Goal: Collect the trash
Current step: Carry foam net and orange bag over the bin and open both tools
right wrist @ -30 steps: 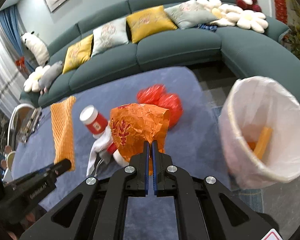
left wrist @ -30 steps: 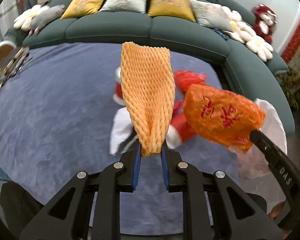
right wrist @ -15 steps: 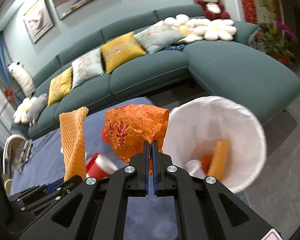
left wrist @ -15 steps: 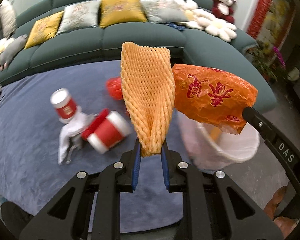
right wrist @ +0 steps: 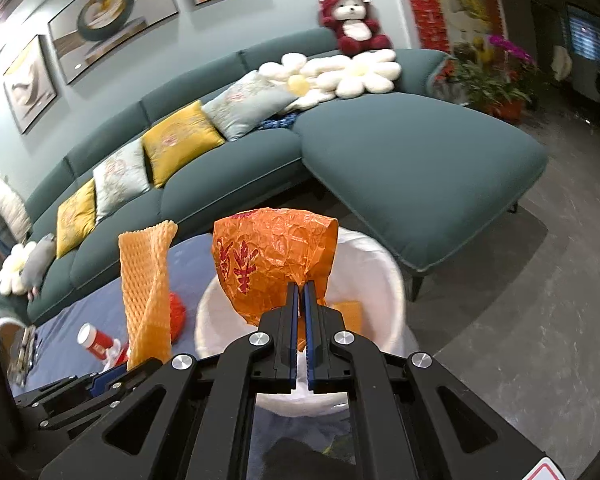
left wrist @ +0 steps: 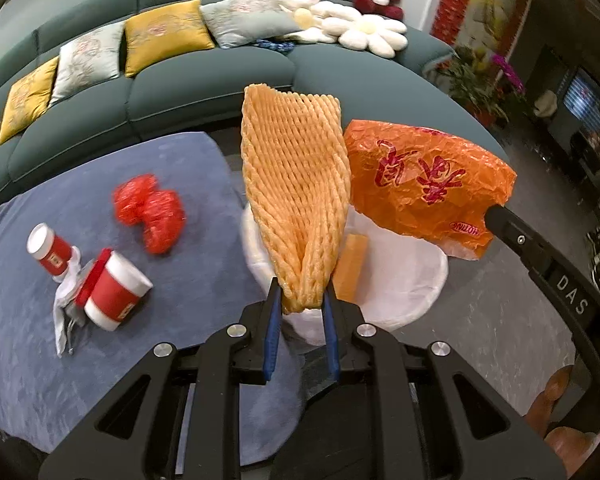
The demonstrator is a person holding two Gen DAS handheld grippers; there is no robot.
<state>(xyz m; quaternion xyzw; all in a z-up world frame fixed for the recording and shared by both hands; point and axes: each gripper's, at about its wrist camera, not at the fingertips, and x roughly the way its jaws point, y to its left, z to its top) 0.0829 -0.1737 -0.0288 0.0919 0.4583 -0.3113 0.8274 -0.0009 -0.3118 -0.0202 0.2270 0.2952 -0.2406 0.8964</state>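
Holding two pieces of trash above the white-lined waste bin (left wrist: 404,280), both grippers have arrived over the drop point; a second ago the bin sat well off to the side and the carpet litter filled the views. The left gripper (left wrist: 300,300) pinches the lower end of an orange foam fruit net (left wrist: 294,184), which stands upright in front of the bin's near rim. The right gripper (right wrist: 299,296) is pressed together on an orange plastic bag (right wrist: 272,260) with red characters, held directly over the bin's opening. An orange strip (left wrist: 350,266) already lies inside the bin. Remaining beside the bin on the blue carpet (left wrist: 40,360): a crumpled red net (left wrist: 150,212), two red-and-white cups (left wrist: 114,292) and white tissue (left wrist: 64,308). Judgement: transport is complete and release is the next step; the bag is well centred, whereas the net sits nearer the rim and may need a short advance to avoid dropping outside.
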